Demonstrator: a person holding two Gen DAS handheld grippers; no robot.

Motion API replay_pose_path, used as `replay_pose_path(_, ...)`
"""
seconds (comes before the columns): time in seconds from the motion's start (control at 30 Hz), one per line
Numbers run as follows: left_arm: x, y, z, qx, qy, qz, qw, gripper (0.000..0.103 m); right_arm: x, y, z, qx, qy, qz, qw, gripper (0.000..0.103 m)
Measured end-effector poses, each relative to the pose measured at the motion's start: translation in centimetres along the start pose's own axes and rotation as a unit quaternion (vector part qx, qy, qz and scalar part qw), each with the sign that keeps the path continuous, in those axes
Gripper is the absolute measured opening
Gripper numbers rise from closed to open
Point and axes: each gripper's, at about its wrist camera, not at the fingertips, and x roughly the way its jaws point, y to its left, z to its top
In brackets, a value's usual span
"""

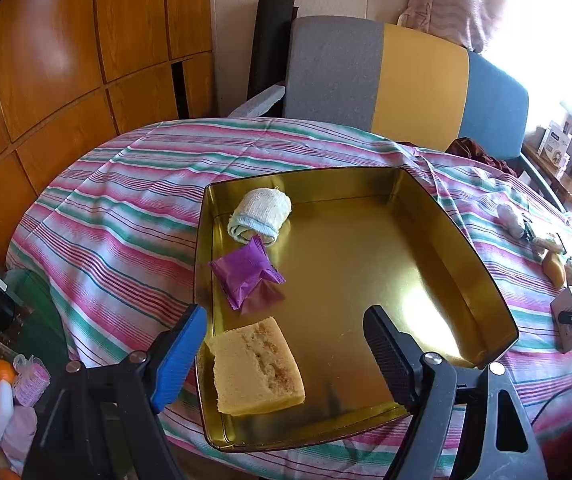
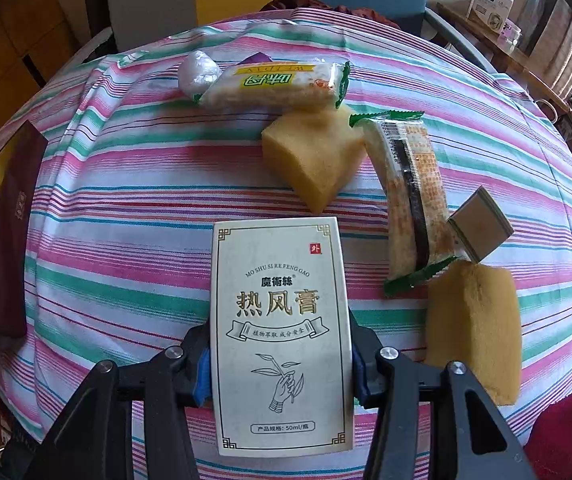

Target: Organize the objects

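The right tool (image 2: 282,364) is pinching a white box (image 2: 282,336) above the striped worktop (image 2: 126,264); the left tool (image 1: 286,344) is hovering spread over a gold tray (image 1: 366,248) holding a sponge (image 1: 258,364).

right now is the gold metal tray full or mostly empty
Mostly empty. The gold metal tray holds only a rolled white cloth, a purple wrapped packet and a yellow sponge block along one side; the rest is bare.

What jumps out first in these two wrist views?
The white box with gold lettering fills the centre of the right wrist view, clamped between the right gripper pads above the striped tablecloth. In the left wrist view, the gold tray dominates, with a rolled cloth, purple packet and yellow sponge lined along its left side, under the open left gripper.
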Motion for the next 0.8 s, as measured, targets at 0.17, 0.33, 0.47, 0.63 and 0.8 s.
replay_pose_path(0.17,0.1,0.1,-0.1,-0.002,0.0,0.0,1.0,0.081,-1.2,0.8,0.0,0.004,-0.013,0.008,1.0,0.051)
replay_pose_path(0.33,0.3,0.5,-0.2,-0.007,0.001,0.001,1.0,0.081,-4.6,3.8,0.8,-0.007,-0.047,0.036,0.998,0.051)
replay_pose_path(0.47,-0.1,1.5,0.1,-0.023,-0.008,0.006,0.9997,0.081,-8.8,9.9,2.4,-0.052,-0.082,0.096,0.991,0.051)
replay_pose_path(0.63,-0.6,3.7,0.5,-0.05,-0.021,0.016,0.9984,0.081,-10.8,20.7,4.8,-0.129,-0.076,0.179,0.972,0.051)
replay_pose_path(0.8,-0.7,6.1,0.3,-0.075,-0.021,0.025,0.9966,0.081,-8.1,31.2,6.2,-0.187,-0.029,0.192,0.963,0.051)
